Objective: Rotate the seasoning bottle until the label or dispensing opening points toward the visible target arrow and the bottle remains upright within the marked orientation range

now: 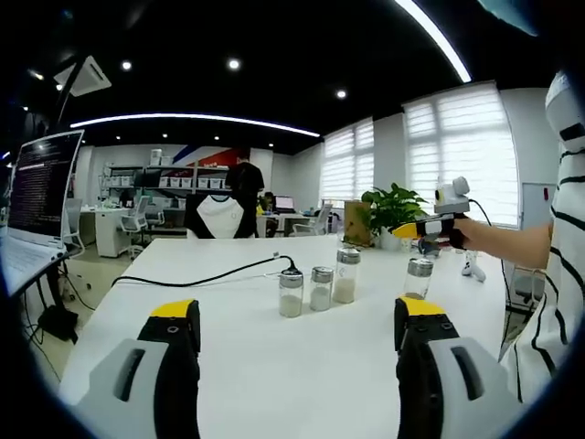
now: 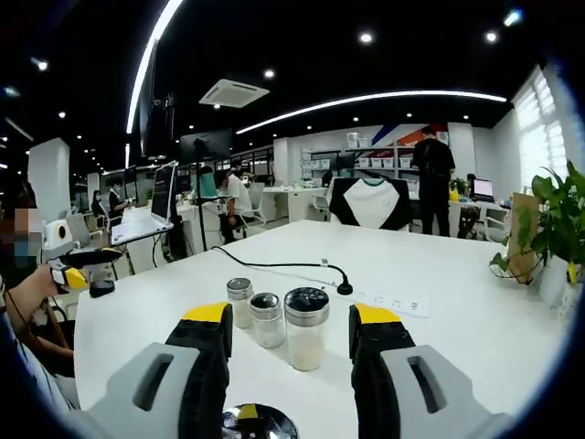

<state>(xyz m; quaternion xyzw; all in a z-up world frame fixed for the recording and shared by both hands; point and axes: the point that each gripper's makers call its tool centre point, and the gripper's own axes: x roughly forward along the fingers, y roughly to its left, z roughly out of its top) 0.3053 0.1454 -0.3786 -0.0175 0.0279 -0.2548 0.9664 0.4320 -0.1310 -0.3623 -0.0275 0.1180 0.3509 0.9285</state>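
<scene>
4 clear glass seasoning bottles with silver metal lids are counted on the white bench (image 1: 274,366). 3 are grouped near the middle (image 1: 319,287), and the 4th bottle (image 1: 418,278) is set apart from them. In the right gripper view the group (image 2: 305,328) is seen beyond the right claw (image 2: 291,331), and the 4th (image 2: 248,422) is cut off at the bottom edge. The left claw (image 1: 298,322) and the right claw are both spread, nothing held. No arrow mark can be made out. A black cable (image 1: 201,277) is laid across the bench.

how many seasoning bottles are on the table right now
4: three bottles clustered mid-table, and one apart nearer the right gripper.
</scene>
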